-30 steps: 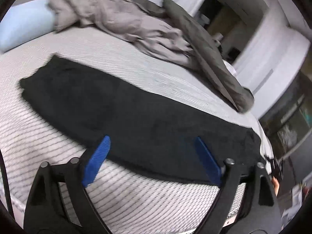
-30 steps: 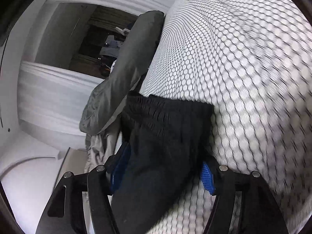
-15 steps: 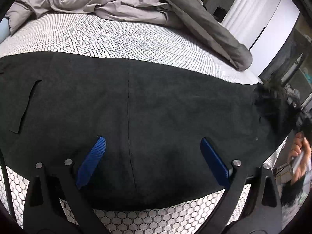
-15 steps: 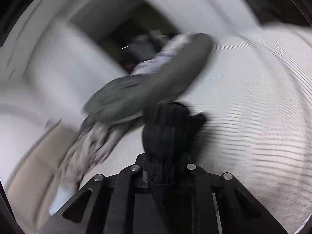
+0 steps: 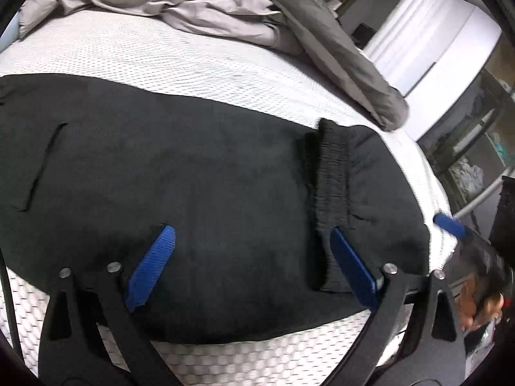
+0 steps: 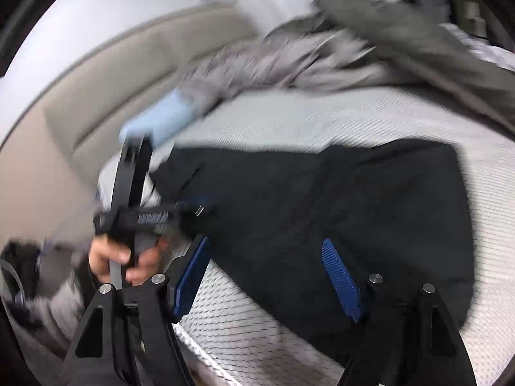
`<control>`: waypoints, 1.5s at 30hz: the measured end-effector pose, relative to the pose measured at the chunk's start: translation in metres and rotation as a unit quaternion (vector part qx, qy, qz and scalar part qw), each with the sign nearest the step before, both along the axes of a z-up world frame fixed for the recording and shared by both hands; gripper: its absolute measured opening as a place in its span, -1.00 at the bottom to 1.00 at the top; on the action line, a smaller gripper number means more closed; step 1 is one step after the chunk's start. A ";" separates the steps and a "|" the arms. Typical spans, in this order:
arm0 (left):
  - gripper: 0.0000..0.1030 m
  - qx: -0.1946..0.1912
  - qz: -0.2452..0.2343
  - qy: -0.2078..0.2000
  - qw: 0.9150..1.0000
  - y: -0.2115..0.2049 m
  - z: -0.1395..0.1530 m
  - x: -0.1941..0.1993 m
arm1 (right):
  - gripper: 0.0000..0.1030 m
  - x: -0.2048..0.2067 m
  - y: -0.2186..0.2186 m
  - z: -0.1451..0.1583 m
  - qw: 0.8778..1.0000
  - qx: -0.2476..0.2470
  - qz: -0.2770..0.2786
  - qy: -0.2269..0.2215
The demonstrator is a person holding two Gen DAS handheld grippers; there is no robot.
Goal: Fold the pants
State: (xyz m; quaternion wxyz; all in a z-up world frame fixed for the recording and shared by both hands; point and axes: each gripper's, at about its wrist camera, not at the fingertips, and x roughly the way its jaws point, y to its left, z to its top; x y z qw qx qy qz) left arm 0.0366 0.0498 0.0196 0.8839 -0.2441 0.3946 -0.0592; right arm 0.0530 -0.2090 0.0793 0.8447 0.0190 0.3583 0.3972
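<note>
Black pants (image 5: 209,177) lie flat on the white mesh mattress (image 5: 161,54). Their ribbed cuff (image 5: 331,186) is folded back onto the cloth at the right. My left gripper (image 5: 254,263) hovers low over the near edge of the pants, its jaws closing a little with only flat cloth beneath them. One of the right gripper's blue pads (image 5: 450,225) shows past the mattress edge. In the blurred right wrist view my right gripper (image 6: 267,273) is above the pants (image 6: 338,199), its jaws opening with nothing in them. A hand (image 6: 109,257) holds the left gripper (image 6: 193,207) there.
A crumpled grey duvet (image 5: 225,9) covers the far side of the bed. A light blue pillow (image 6: 161,119) lies by the beige headboard (image 6: 112,74). White cupboards (image 5: 434,32) and dark shelving (image 5: 466,135) stand beyond the mattress's right edge.
The right gripper shut on the cuffed end, swung it over onto the pants and let go, then pulled back. The left gripper first moved in close over the pants, then held still.
</note>
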 end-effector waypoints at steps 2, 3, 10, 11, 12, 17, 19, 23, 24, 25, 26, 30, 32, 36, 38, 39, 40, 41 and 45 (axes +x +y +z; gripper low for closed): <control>0.59 -0.019 -0.023 -0.006 1.000 -0.010 0.001 0.003 | 0.54 0.005 -0.036 -0.001 0.997 -0.007 -0.077 -0.019; 0.46 -0.032 -0.040 -0.008 0.999 -0.018 0.000 0.008 | 0.54 0.011 -0.048 -0.006 0.992 -0.032 -0.119 -0.025; 0.14 -0.081 -0.116 0.042 0.989 -0.060 -0.020 0.035 | 0.53 0.038 -0.062 -0.090 0.962 -0.216 -0.168 0.020; 0.14 -0.082 -0.117 0.041 0.989 -0.062 -0.020 0.039 | 0.54 0.037 -0.063 -0.089 0.962 -0.213 -0.167 0.017; 0.15 -0.087 -0.119 0.044 0.988 -0.064 -0.021 0.043 | 0.54 0.034 -0.067 -0.087 0.964 -0.205 -0.168 0.023; -0.05 -0.116 -0.107 0.074 0.985 -0.066 -0.031 0.072 | 0.54 0.028 -0.082 -0.090 0.968 -0.184 -0.166 0.035; -0.68 -0.119 -0.080 0.070 0.987 -0.064 -0.030 0.078 | 0.54 0.029 -0.081 -0.091 0.968 -0.184 -0.165 0.032; -0.85 -0.102 -0.072 0.014 0.992 -0.066 -0.006 0.062 | 0.55 0.048 -0.067 -0.087 0.968 -0.178 -0.173 0.032; -0.86 -0.093 -0.072 0.000 0.993 -0.066 0.002 0.057 | 0.56 0.051 -0.066 -0.086 0.968 -0.175 -0.176 0.034; -0.86 -0.082 -0.069 -0.015 0.994 -0.064 0.011 0.049 | 0.56 0.054 -0.064 -0.085 0.968 -0.171 -0.178 0.037; -0.86 -0.075 -0.064 -0.027 0.995 -0.059 0.019 0.039 | 0.56 0.057 -0.060 -0.082 0.969 -0.166 -0.178 0.038; -0.87 -0.045 -0.023 -0.041 0.998 -0.025 0.029 0.019 | 0.56 0.057 -0.041 -0.072 0.977 -0.139 -0.160 0.038; -0.85 -0.031 0.002 -0.010 0.999 -0.010 0.018 0.020 | 0.56 0.055 -0.030 -0.072 0.979 -0.137 -0.143 0.042; -0.49 -0.017 0.032 0.058 0.998 0.009 -0.014 0.024 | 0.56 0.052 -0.016 -0.075 0.979 -0.151 -0.128 0.044; -0.41 -0.016 0.032 0.051 0.998 0.009 -0.004 0.015 | 0.56 0.046 -0.025 -0.071 0.982 -0.125 -0.127 0.061; -0.29 -0.007 0.033 0.046 0.998 0.008 0.001 0.011 | 0.55 0.042 -0.031 -0.070 0.984 -0.108 -0.126 0.069; -0.20 0.006 0.036 0.030 0.999 0.006 0.008 0.003 | 0.55 0.037 -0.039 -0.068 0.985 -0.082 -0.125 0.081; -0.15 0.018 0.035 0.010 0.999 0.002 0.015 -0.005 | 0.48 0.033 -0.042 -0.068 0.986 -0.070 -0.124 0.088; 0.04 0.049 0.005 -0.037 0.998 -0.024 0.033 -0.021 | 0.05 0.033 -0.050 -0.082 0.983 -0.015 -0.115 0.141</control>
